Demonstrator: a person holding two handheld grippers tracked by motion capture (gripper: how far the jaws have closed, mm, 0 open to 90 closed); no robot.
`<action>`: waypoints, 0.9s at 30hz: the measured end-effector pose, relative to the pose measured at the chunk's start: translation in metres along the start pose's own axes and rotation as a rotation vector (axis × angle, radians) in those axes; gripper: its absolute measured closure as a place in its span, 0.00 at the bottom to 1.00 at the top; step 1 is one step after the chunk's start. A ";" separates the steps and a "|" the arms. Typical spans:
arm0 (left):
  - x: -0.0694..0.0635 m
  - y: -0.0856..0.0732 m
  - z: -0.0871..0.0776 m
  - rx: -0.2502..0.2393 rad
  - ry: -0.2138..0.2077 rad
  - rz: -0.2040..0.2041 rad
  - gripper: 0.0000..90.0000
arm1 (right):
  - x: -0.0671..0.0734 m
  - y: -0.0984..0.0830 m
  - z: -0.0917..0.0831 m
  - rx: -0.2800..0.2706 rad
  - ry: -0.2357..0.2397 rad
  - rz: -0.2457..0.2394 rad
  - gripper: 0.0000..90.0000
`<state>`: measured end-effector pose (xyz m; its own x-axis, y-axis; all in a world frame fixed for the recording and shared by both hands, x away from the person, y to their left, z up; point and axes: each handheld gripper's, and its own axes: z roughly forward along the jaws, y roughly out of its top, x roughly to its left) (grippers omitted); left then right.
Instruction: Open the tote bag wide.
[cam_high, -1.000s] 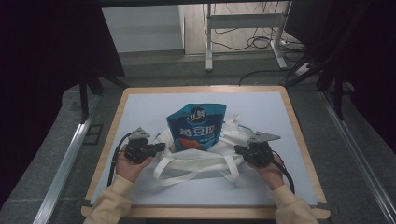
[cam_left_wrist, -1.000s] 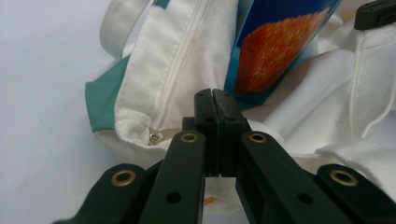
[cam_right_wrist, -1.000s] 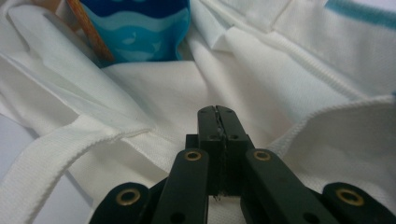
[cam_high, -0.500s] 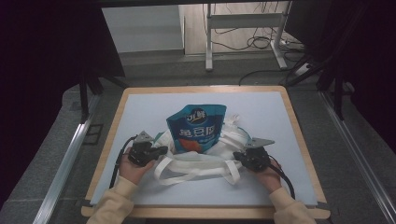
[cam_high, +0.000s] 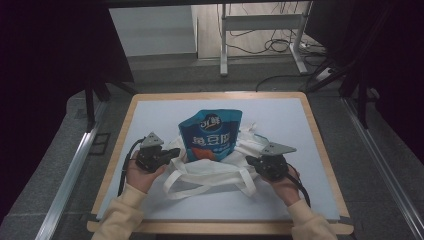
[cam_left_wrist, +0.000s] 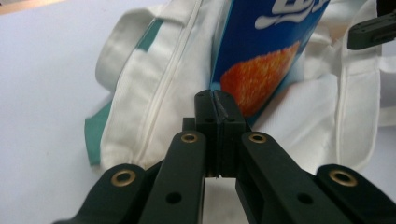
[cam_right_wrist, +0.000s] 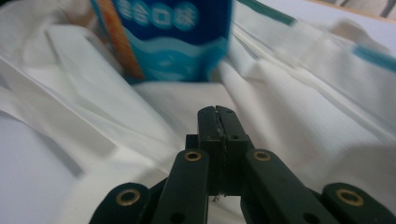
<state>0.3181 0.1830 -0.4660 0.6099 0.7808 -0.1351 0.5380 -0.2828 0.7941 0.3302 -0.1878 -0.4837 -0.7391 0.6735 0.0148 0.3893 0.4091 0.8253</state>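
A blue snack pouch (cam_high: 210, 135) stands tilted in the mouth of a white cloth tote bag (cam_high: 220, 172) on the white mat. My left gripper (cam_high: 176, 152) points at the bag's left edge, its jaws pressed together. My right gripper (cam_high: 249, 160) points at the bag's right edge, also shut. In the left gripper view the closed tips (cam_left_wrist: 219, 95) sit just before the pouch (cam_left_wrist: 261, 51) and the bag cloth (cam_left_wrist: 159, 84). In the right gripper view the closed tips (cam_right_wrist: 217, 111) lie over the white cloth (cam_right_wrist: 289, 107) below the pouch (cam_right_wrist: 173, 37). I see no cloth between either pair of pads.
The mat lies on a wood-edged board (cam_high: 315, 130). The bag's handles (cam_high: 200, 182) loop toward the near edge. Beyond the board are a dark floor, cables and a metal stand (cam_high: 260, 22). The other gripper's black tip (cam_left_wrist: 371, 30) shows at the left gripper view's top right.
Both hands dipped slightly toward the near edge, then came back up a little. The bag's handles and front edge shifted with them. The pouch stays in the bag's mouth.
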 end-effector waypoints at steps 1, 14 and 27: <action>-0.001 0.001 0.004 0.016 0.018 0.004 0.99 | 0.004 0.003 0.001 -0.002 0.008 -0.007 0.99; 0.016 0.004 0.036 0.075 0.041 -0.045 0.99 | 0.024 -0.009 0.017 0.081 0.058 -0.060 0.99; 0.029 0.006 0.058 0.100 0.076 -0.136 0.99 | 0.037 -0.030 0.018 0.149 0.079 -0.093 0.99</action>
<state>0.3729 0.1716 -0.5000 0.4839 0.8544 -0.1892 0.6698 -0.2225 0.7084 0.3014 -0.1641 -0.5183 -0.8145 0.5801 -0.0087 0.3895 0.5579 0.7328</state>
